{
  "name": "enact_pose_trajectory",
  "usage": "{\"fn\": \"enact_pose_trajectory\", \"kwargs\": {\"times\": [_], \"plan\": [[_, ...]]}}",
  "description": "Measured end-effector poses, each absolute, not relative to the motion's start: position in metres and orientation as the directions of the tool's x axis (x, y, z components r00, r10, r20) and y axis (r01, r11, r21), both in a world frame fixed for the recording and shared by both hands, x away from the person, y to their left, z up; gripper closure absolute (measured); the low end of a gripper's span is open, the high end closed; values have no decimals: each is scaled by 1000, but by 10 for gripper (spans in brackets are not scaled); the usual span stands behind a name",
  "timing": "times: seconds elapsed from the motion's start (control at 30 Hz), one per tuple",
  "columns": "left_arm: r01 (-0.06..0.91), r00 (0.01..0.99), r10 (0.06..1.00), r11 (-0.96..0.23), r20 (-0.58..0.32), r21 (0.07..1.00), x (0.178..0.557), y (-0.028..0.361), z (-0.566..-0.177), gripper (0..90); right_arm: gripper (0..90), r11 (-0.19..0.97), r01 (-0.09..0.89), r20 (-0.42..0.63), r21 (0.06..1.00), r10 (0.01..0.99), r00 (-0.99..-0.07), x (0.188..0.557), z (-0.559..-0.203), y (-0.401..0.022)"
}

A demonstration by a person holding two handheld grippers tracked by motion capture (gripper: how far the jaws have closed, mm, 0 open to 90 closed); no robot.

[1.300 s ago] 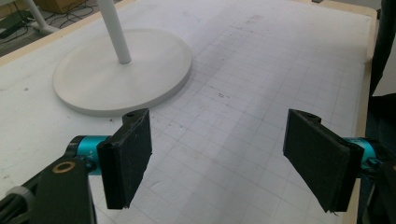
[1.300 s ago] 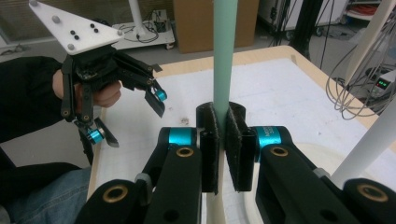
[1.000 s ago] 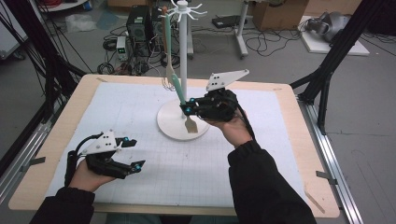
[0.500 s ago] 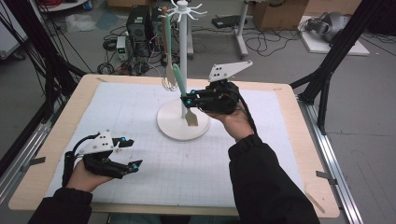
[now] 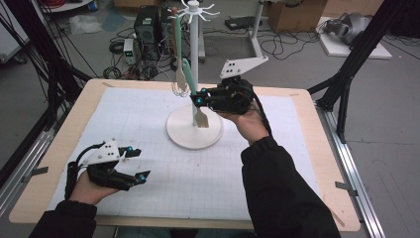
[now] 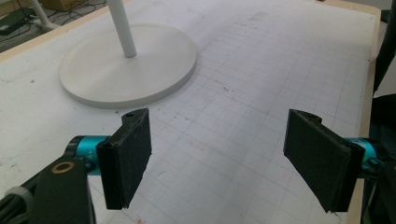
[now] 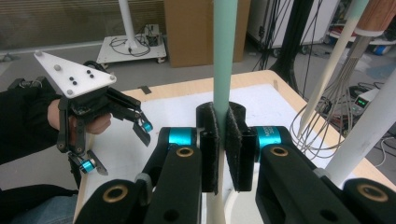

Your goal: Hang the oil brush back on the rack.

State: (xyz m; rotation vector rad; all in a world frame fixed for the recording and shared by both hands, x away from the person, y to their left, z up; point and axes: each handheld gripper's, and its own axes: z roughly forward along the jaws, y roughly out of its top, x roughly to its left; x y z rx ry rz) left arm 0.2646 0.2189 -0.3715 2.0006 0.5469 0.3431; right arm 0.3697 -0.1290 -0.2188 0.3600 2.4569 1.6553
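Gridded table mat [image 5: 277,163], right hand-held gripper [image 5: 199,100] still pinching spatula [image 5: 191,89], lifted higher, left hand-held gripper [image 5: 137,163] spread, unmoved.

The slim spatula with a mint-green handle [image 5: 187,75] has a beige wooden blade, and it hangs by the round white rack stand [image 5: 194,130]. The wire whisk [image 5: 179,79] shows a brown top and cream stem. Both black grippers, right [image 5: 198,100] and left [image 5: 137,162], carry teal joints and pale grey plates. A white mat with a fine grey grid [image 5: 163,183] covers the light wooden table [image 5: 317,134]
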Motion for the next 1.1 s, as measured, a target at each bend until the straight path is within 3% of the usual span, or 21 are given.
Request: {"fn": "enact_pose_trajectory", "kwargs": {"times": [1.1], "plan": [[231, 856, 516, -404, 12, 885, 264, 221, -370, 239, 846, 303, 161, 50, 939, 342, -938, 399, -187, -128]]}}
